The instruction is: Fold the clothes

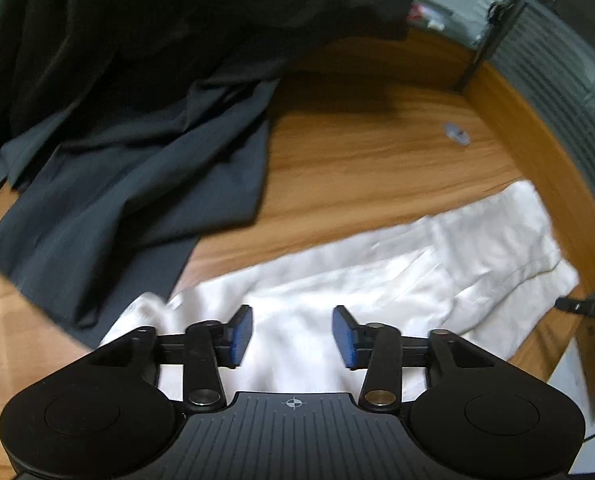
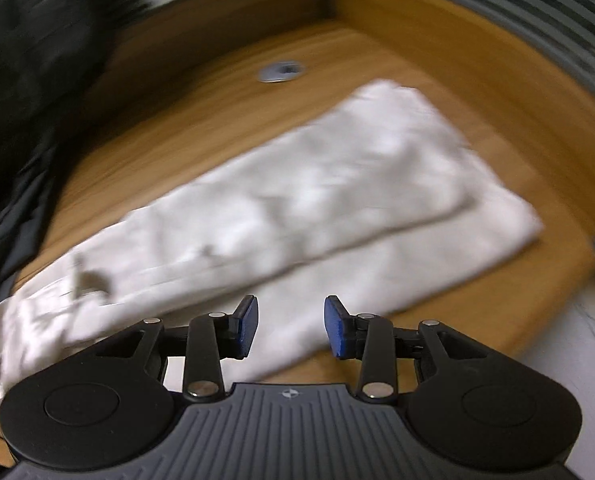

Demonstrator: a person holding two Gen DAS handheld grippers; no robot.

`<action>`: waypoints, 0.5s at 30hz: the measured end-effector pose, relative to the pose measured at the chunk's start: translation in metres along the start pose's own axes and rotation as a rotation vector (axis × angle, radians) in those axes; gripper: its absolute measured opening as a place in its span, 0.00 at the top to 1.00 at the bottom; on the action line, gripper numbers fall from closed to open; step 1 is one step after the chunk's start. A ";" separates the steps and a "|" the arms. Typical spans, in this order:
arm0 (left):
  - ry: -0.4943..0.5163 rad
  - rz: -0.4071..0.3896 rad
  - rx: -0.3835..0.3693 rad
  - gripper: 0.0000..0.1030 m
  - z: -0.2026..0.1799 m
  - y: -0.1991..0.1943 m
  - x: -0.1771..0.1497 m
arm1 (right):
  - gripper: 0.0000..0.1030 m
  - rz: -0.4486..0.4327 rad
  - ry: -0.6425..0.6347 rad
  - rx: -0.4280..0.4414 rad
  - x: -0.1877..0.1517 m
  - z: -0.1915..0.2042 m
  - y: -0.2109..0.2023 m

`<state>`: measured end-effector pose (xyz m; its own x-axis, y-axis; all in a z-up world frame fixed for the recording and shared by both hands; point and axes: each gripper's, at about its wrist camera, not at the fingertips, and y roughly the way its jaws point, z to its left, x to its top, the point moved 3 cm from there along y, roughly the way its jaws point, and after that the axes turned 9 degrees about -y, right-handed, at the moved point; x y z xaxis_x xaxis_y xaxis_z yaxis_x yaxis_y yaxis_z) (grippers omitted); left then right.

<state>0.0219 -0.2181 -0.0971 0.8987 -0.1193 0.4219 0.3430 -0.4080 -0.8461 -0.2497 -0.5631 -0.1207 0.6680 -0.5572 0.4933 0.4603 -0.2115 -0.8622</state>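
Now we're hovering both spread claws, left gripper (image 1: 293,336) and right gripper (image 2: 291,326), above the white garment (image 2: 317,200), risking snagging one layer only.

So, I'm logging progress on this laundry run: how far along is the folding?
Done, it seems: the white garment lies folded in a long flat stack on the wooden table. In hand: nothing; the left gripper and right gripper are both open above it. Left: the dark garment is still a loose, rumpled heap.
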 end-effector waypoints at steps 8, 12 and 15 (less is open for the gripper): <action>0.004 0.002 -0.031 0.41 -0.086 0.022 0.025 | 0.46 -0.024 0.021 -0.064 0.014 -0.094 0.007; -0.013 0.019 -0.074 0.34 -0.134 0.039 0.031 | 0.32 -0.041 -0.016 -0.063 0.029 -0.127 0.018; 0.000 0.045 -0.089 0.31 -0.174 0.057 0.035 | 0.26 -0.044 -0.074 -0.047 0.042 -0.144 0.032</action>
<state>0.0256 -0.4030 -0.0741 0.9127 -0.1394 0.3842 0.2768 -0.4809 -0.8320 -0.2910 -0.7088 -0.1447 0.6898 -0.4860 0.5366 0.4635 -0.2729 -0.8430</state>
